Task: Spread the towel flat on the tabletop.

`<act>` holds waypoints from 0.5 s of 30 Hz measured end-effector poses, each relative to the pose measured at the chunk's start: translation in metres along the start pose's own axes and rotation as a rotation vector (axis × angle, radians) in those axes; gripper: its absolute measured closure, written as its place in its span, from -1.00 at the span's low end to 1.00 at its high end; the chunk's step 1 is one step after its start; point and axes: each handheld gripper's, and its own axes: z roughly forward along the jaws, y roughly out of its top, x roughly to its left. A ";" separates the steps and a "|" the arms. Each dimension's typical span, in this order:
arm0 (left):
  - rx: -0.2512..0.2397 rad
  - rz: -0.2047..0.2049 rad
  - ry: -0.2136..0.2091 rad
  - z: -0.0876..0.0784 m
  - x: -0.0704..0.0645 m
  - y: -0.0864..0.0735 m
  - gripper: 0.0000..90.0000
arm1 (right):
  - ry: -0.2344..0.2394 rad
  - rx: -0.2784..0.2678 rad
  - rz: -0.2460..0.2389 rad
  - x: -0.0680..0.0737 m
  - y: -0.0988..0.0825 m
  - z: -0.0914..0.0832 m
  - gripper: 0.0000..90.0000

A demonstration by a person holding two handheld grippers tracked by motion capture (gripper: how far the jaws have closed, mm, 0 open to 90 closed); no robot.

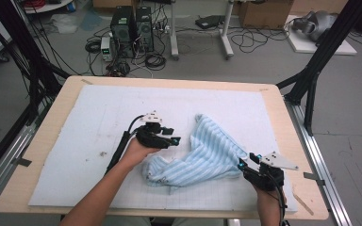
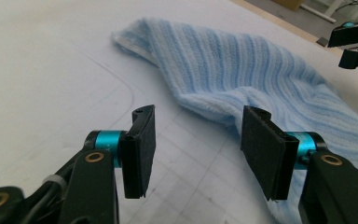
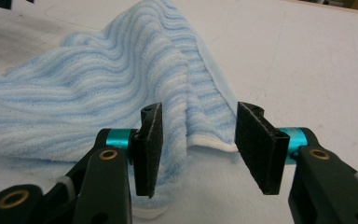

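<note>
- High view, nearest the person: the right gripper sits just beside the near right end of the towel, jaws parted and gripping nothing.
- Right gripper view: the towel's folded, white-hemmed edge lies between and just beyond the spread jaws; the pads do not press on it.
- Towel: light blue with stripes, rumpled into a bent strip on the white mat that covers the table, right of the table's middle.
- Left gripper: just beside the towel's left side, above its bunched near left end, jaws roughly half open and empty.
- Left gripper view: bare mat shows between the jaws, with the towel's fold just beyond the right pad.
- Beyond the towel: bare mat to the table's far edge, then a floor with computer towers and cables.
</note>
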 end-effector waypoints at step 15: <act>0.191 0.127 0.052 0.069 -0.036 0.002 0.17 | 0.013 -0.007 -0.003 -0.005 -0.003 -0.004 0.12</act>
